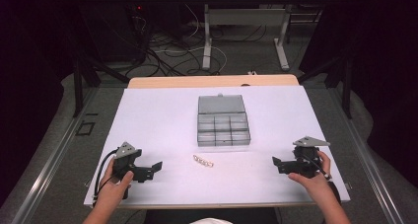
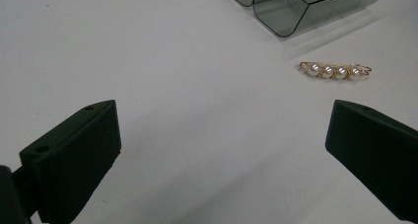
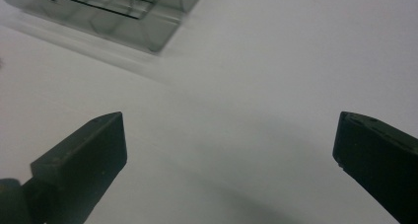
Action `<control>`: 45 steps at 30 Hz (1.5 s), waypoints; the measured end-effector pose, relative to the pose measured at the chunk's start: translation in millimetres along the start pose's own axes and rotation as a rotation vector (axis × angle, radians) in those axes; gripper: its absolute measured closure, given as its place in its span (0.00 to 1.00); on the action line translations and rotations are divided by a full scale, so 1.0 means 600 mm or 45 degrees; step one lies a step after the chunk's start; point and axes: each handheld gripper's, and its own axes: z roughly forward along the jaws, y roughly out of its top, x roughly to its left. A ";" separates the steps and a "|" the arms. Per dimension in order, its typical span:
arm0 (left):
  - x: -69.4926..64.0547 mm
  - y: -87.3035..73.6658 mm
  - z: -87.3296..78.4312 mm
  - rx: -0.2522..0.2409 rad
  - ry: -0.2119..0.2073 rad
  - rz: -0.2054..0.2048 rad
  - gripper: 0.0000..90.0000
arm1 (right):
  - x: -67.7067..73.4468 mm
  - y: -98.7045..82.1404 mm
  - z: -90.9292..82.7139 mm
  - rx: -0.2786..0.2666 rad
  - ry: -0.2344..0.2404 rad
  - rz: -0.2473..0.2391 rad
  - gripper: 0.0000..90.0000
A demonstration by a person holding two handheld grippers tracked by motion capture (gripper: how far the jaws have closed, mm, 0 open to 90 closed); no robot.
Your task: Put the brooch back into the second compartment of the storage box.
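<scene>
Brooch lies beyond left tool (jaws wide), untouched.

A big white mat covers the table. Far behind, messy cables lie on the floor

The high view looks forward and down over the whole desk from the person's side. Each claw view rides low, close to the surface, facing inward; both share the compartment box at twelve o'clock.
</scene>
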 end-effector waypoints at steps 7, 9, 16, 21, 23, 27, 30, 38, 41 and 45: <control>0.001 -0.001 -0.004 -0.020 0.001 0.005 0.00 | 0.068 0.031 0.014 -0.017 0.011 -0.159 0.00; 0.001 -0.001 -0.005 -0.016 0.001 0.002 0.00 | 0.072 0.034 0.017 -0.015 0.016 -0.174 0.00; 0.000 -0.003 -0.006 -0.006 0.004 0.015 0.00 | 0.090 0.044 0.033 0.007 0.054 -0.197 0.00; -0.001 -0.004 -0.004 -0.013 0.011 0.029 0.00 | 0.106 0.051 0.040 0.012 0.056 -0.233 0.03; -0.001 -0.004 -0.004 -0.009 0.012 0.031 0.00 | 0.115 0.057 0.045 0.009 0.076 -0.243 0.07; -0.001 -0.006 -0.005 -0.007 0.016 0.033 0.00 | 0.126 0.062 0.052 -0.015 0.088 -0.258 0.10; 0.001 -0.006 -0.006 -0.006 0.020 0.045 0.00 | 0.140 0.068 0.057 -0.034 0.109 -0.303 0.17; 0.001 -0.006 -0.008 0.006 0.016 0.049 0.00 | 0.159 0.080 0.064 -0.037 0.154 -0.351 0.23; 0.001 -0.007 -0.008 0.008 0.015 0.040 0.00 | 0.169 0.084 0.070 -0.023 0.170 -0.392 0.27; 0.001 -0.008 -0.007 -0.004 0.022 0.037 0.00 | 0.177 0.086 0.077 -0.013 0.196 -0.415 0.29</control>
